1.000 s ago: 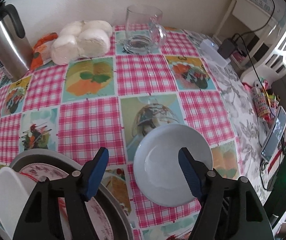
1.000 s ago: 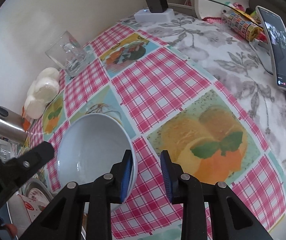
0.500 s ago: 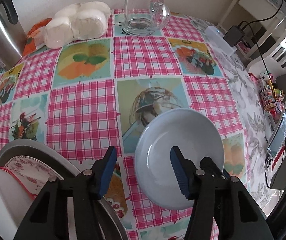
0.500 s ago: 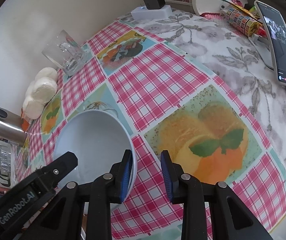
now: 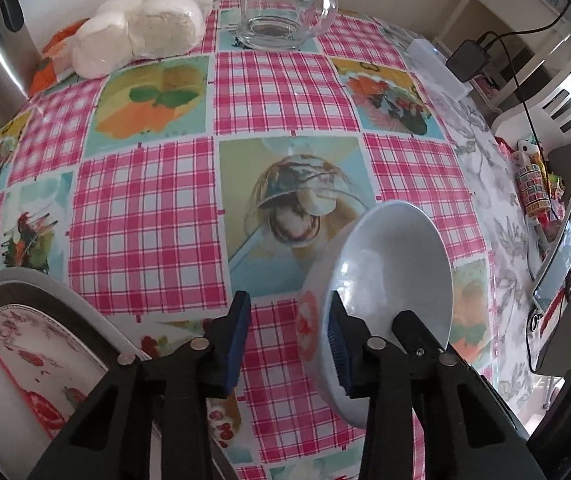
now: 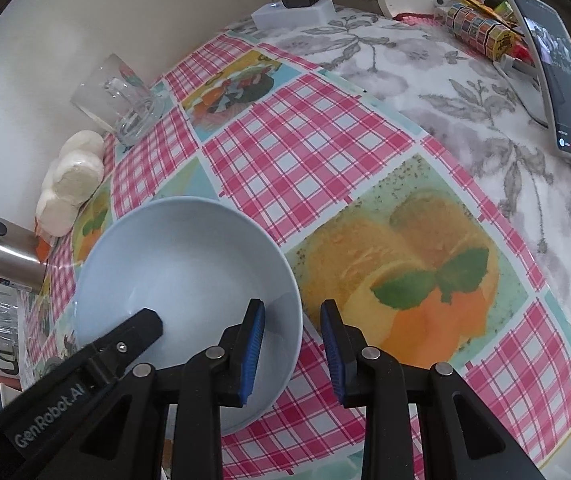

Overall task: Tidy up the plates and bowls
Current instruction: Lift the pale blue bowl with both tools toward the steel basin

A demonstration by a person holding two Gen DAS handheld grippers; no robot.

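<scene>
Left claw (image 5: 287, 320): jaws had just been closing and were seen part-shut. The near wall of the bowl (image 5: 397, 264) was straddled, with one finger inside the rim and the other outside. The outer pad was well apart from the wall, so no grip was made.

Right claw (image 6: 291, 320): jaws were held narrow but not shut. The opposite side of the rim was straddled, with the inner finger over the basin and the outer one over the table (image 6: 365, 152). A gap was seen on each side of the rim; nothing was gripped.

Bowl: pale blue, round, so no long axis was to be reckoned with. It was seen on the table, seemingly tipped, directly under both claws. In the left view its wall lay toward the right-hand finger. Both hands were judged equally near.

Plates (image 5: 45, 340): a stack was noted just beside the left claw's outer finger, at the lower left of its view, and was judged the likely destination. The bowl was therefore to be carried toward the left hand's side.

Far edge: a mug (image 5: 281, 4) was noted, well apart.
</scene>
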